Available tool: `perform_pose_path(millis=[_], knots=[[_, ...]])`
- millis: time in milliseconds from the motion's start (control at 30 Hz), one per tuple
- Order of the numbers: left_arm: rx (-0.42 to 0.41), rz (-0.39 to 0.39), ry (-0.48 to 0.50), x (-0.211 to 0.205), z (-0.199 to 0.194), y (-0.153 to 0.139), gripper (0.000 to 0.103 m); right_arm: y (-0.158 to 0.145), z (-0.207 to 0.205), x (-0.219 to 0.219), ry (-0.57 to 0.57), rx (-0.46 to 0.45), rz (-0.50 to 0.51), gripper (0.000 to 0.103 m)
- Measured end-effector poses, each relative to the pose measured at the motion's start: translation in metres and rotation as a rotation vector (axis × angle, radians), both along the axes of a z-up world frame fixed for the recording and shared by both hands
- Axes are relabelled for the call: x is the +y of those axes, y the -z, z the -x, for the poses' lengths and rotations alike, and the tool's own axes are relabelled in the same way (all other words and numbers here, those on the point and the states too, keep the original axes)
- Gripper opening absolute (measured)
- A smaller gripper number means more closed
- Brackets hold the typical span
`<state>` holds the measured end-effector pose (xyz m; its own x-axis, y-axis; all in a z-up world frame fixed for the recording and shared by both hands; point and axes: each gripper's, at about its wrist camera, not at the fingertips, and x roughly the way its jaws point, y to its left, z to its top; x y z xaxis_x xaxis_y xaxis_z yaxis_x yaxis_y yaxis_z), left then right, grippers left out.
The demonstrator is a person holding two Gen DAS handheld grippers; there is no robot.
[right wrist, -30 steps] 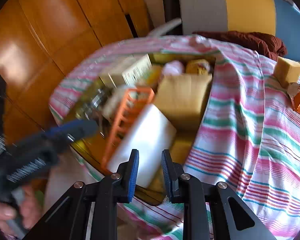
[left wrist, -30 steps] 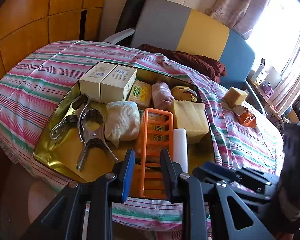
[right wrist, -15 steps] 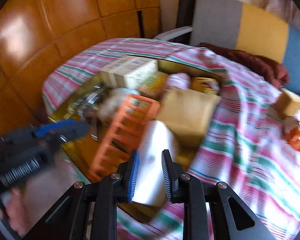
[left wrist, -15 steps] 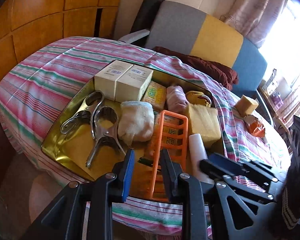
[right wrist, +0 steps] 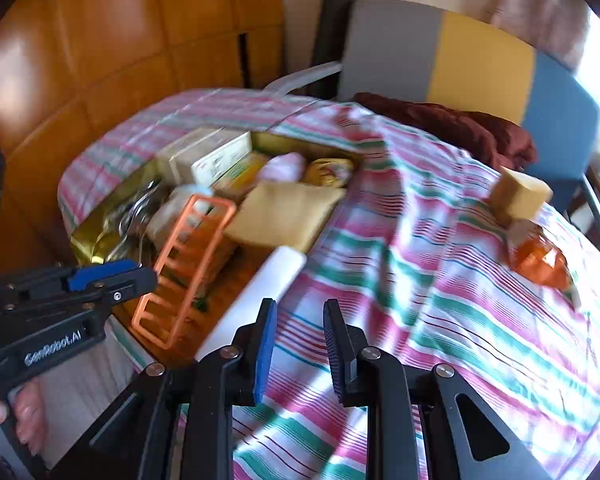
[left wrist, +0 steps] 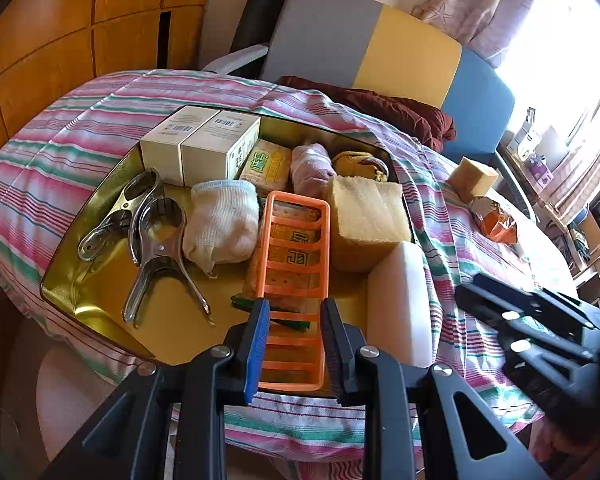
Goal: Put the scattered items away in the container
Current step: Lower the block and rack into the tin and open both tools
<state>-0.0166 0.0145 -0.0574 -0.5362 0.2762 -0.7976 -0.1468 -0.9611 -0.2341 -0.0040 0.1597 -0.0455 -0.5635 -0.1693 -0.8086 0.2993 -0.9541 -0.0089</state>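
Note:
A gold tray (left wrist: 100,248) on the striped cloth holds two white boxes (left wrist: 200,144), metal clips (left wrist: 156,240), a white sock (left wrist: 220,224), an orange rack (left wrist: 296,248), a yellow sponge (left wrist: 368,216) and a white foam block (left wrist: 400,300) at its right edge. My left gripper (left wrist: 294,320) is open low over the tray's near edge, with the rack's near end showing in its gap. My right gripper (right wrist: 298,324) is open and empty over the cloth, just right of the white foam block (right wrist: 260,288). A sponge cube (right wrist: 520,196) and an orange packet (right wrist: 540,260) lie outside the tray.
A grey, yellow and blue chair (left wrist: 364,40) with a dark red cloth (left wrist: 400,108) stands behind the table. Wooden panels (left wrist: 80,32) line the left. A cluttered shelf (left wrist: 540,152) sits by the bright window at the right.
The right gripper has drawn back to the right, away from the white foam block, which now rests at the tray's right edge. The left gripper has shifted only slightly.

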Motion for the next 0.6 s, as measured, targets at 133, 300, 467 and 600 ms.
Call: perform_pose_path(millis=[133,300,467,600], knots=[[0.011,0.005,-0.030,-0.006,-0.001,-0.003,0.023,0.002,0.000,-0.040,-0.112,0.022,0.004,0.022],[-0.006,-0.025,-0.083,-0.023,0.003,-0.003,0.023,-0.009,-0.003,-0.016,-0.067,0.017,0.168,0.021],[-0.002,-0.028,-0.088,-0.022,0.004,-0.002,0.023,-0.003,-0.005,0.000,-0.040,-0.031,0.198,0.021],[-0.003,-0.010,-0.061,-0.013,0.002,0.000,0.023,0.013,0.010,-0.015,-0.076,-0.096,0.213,0.019]])
